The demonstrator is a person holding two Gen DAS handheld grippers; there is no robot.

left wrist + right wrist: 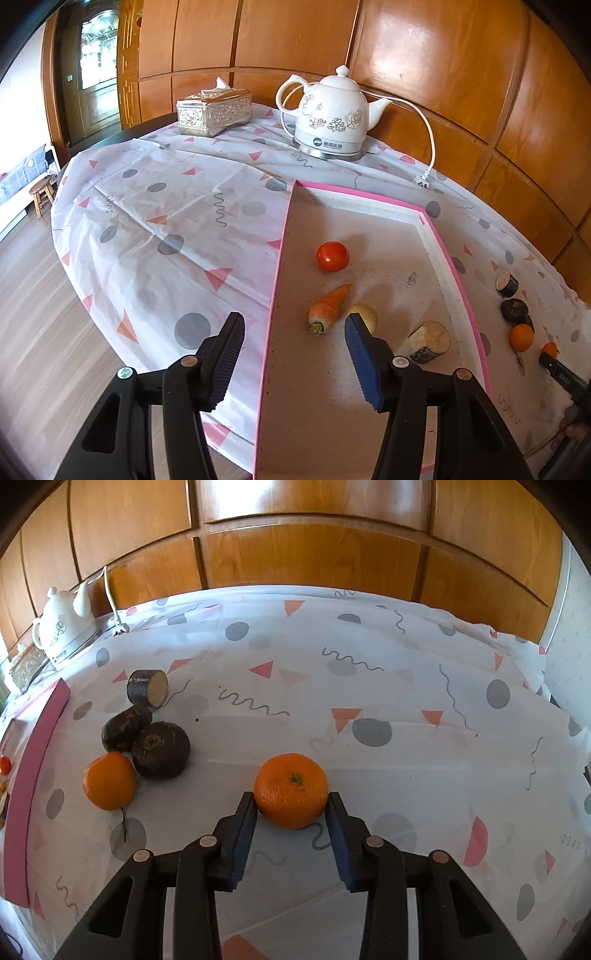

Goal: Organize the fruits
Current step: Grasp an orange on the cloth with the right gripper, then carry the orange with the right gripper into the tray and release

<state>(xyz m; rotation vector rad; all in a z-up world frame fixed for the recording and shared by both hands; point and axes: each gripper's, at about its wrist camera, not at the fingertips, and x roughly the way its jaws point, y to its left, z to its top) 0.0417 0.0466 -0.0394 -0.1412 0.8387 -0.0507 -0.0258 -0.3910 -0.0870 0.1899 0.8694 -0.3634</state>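
Right tool (pixel 291 812) nearest the lens, pinching a tangerine (pixel 291 789) from both sides, pads touching the peel; stem end turned up, fruit low over the patterned tabletop (pixel 369 686). No earlier view to compare. To its left, a second tangerine (pixel 109 781) on the cloth, touching a dark round root (pixel 161 750); another dark root (pixel 125 726) just behind, then a cut piece (pixel 148 687) with pale face, lying on its side. Pink tray edge (pixel 33 775) along the far left. White kettle (pixel 62 627) and its plug (pixel 120 627) at the back, against wood panelling.

Left tool (pixel 295 328) spread, nothing between the pads; left finger over the cloth outside the tray, right finger over the tray floor. Inside the pink tray (pixel 275 280): carrot (pixel 328 308) just ahead, a pale round piece (pixel 365 315) partly hidden behind the blue pad, a cut chunk (pixel 430 341) to the right, a tomato (pixel 332 256) further in. Beyond the tray, kettle and silver tissue box (pixel 214 110) at the tabletop's far side.
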